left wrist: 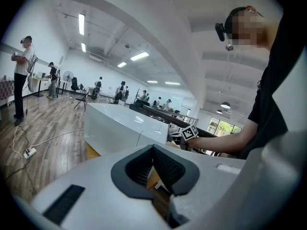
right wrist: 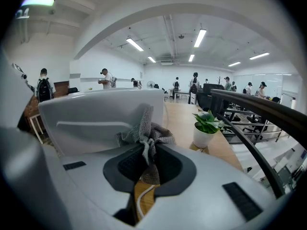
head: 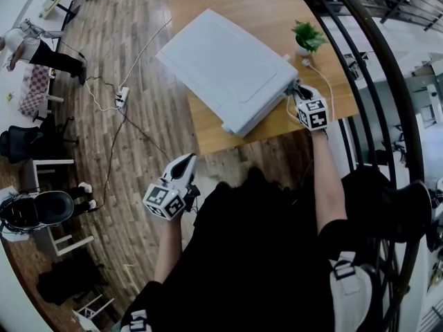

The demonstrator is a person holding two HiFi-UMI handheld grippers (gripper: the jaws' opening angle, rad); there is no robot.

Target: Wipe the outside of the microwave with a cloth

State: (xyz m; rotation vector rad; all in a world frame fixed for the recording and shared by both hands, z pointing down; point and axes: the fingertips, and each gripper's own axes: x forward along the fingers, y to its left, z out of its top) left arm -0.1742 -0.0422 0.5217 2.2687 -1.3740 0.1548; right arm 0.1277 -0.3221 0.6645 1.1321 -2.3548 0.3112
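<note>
The white microwave (head: pixel 225 68) lies across the wooden table (head: pixel 277 9). My right gripper (head: pixel 299 92) is at its right-hand end, shut on a grey knitted cloth (right wrist: pixel 146 133). In the right gripper view the bunched cloth sticks out of the right gripper (right wrist: pixel 148 152) and touches the microwave's white side (right wrist: pixel 100 119). My left gripper (head: pixel 181 175) hangs off the table, in front of its near edge and above the floor. In the left gripper view the left gripper (left wrist: pixel 153 150) is shut with nothing in it, and the microwave (left wrist: pixel 120 126) stands ahead of it.
A small potted plant (head: pixel 306 39) stands on the table just right of the microwave, with a white cable (head: pixel 322 81) beside it. A black railing (head: pixel 377 68) runs along the right. A power strip (head: pixel 121 99) and cords lie on the wooden floor at left.
</note>
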